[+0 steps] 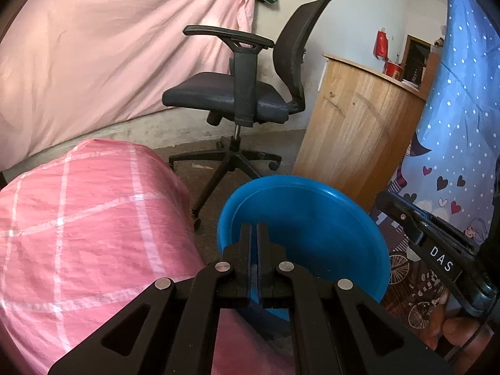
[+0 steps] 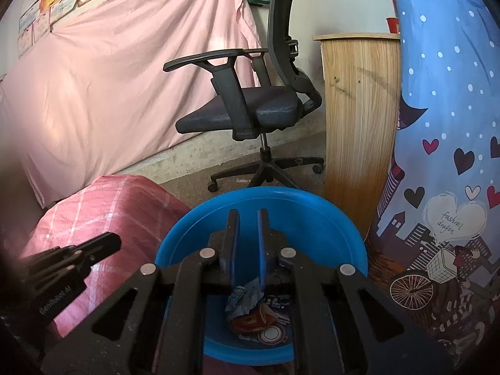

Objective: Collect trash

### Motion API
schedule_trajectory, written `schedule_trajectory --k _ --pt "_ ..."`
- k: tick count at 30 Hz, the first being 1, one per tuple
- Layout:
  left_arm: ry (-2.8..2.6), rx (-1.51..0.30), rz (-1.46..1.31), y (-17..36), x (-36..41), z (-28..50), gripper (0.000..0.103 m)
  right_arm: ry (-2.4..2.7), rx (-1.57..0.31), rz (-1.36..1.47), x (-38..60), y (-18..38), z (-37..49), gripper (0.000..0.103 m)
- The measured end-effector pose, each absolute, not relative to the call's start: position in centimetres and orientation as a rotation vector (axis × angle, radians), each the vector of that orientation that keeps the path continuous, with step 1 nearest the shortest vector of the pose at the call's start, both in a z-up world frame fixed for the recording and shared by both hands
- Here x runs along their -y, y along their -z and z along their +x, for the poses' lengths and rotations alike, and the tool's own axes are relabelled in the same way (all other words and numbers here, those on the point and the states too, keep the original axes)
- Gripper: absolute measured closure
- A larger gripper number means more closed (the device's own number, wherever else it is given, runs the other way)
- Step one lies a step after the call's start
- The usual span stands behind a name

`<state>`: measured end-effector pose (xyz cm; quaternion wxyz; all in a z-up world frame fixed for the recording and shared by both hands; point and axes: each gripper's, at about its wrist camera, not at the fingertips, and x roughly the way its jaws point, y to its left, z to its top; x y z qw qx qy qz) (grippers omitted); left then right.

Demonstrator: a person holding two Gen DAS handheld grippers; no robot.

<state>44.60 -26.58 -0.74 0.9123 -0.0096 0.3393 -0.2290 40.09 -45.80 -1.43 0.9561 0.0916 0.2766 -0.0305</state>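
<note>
In the left wrist view, the left claw [image 1: 253, 234] is nearly closed on nothing above the blue basin [image 1: 312, 218], beside the pink checked sack [image 1: 78, 218]. In the right wrist view, the right claw [image 2: 248, 218] hangs slightly open and empty over the basin, where crumpled wrappers [image 2: 259, 315] already lie; no further trash shows, so collection appears largely complete.

I see a worn, brownish floor [image 2: 187, 176] carrying everything here. A blue basin [image 2: 350, 237] sits low in front of me; its underside is hidden, so I cannot tell whether it rests on the floor. Crumpled wrappers [image 2: 259, 315] lie in its bottom. A pink checked sack [image 1: 78, 218] sits just beside the basin. Further back, an office chair [image 1: 237, 93] stands on its wheeled base, next to a wooden cabinet [image 1: 353, 122].
</note>
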Motion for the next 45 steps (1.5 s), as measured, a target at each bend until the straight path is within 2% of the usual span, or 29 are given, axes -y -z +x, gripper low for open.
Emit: schedule_trajectory --k 2,4,6,11,13,17,19,23,25,31,45 --pt "0.465 -0.693 -0.026 0.5 26.1 44.4 0.092 0.063 -0.56 0.184 45.7 1.2 40.0 0.066" --pt "0.456 -0.679 -0.041 0.2 25.7 44.1 0.074 0.061 -0.555 0.183 45.5 1.0 40.0 0.064" --pt "0.431 -0.655 -0.064 -0.3 24.8 43.8 0.066 0.058 -0.549 0.182 45.2 0.7 40.0 0.061" --pt "0.388 -0.633 -0.086 -1.4 23.2 43.3 0.063 0.052 -0.527 0.168 44.0 0.2 39.7 0.048" --pt "0.367 -0.619 -0.095 -1.8 22.5 43.0 0.052 0.053 -0.516 0.157 43.5 0.0 39.5 0.042" --pt "0.328 -0.574 -0.126 -2.9 20.5 42.1 0.042 0.06 -0.499 0.136 42.6 -0.3 39.2 0.037" --pt "0.305 -0.56 -0.132 -3.3 19.4 41.8 0.03 0.061 -0.483 0.135 42.3 -0.5 38.8 0.032" --pt "0.265 -0.511 -0.155 -3.8 17.2 40.8 0.019 0.066 -0.449 0.135 41.6 -0.9 37.8 0.023" --pt "0.239 -0.501 -0.166 -3.9 16.1 40.3 0.009 0.065 -0.435 0.136 41.4 -1.0 37.3 0.017" --pt "0.181 -0.46 -0.213 -4.0 13.0 38.4 0.004 0.05 -0.358 0.143 40.4 -1.6 35.0 0.0" --pt "0.113 -0.375 -0.19 -4.9 7.3 30.9 0.002 -0.003 -0.264 0.114 36.4 -3.1 28.2 0.0"
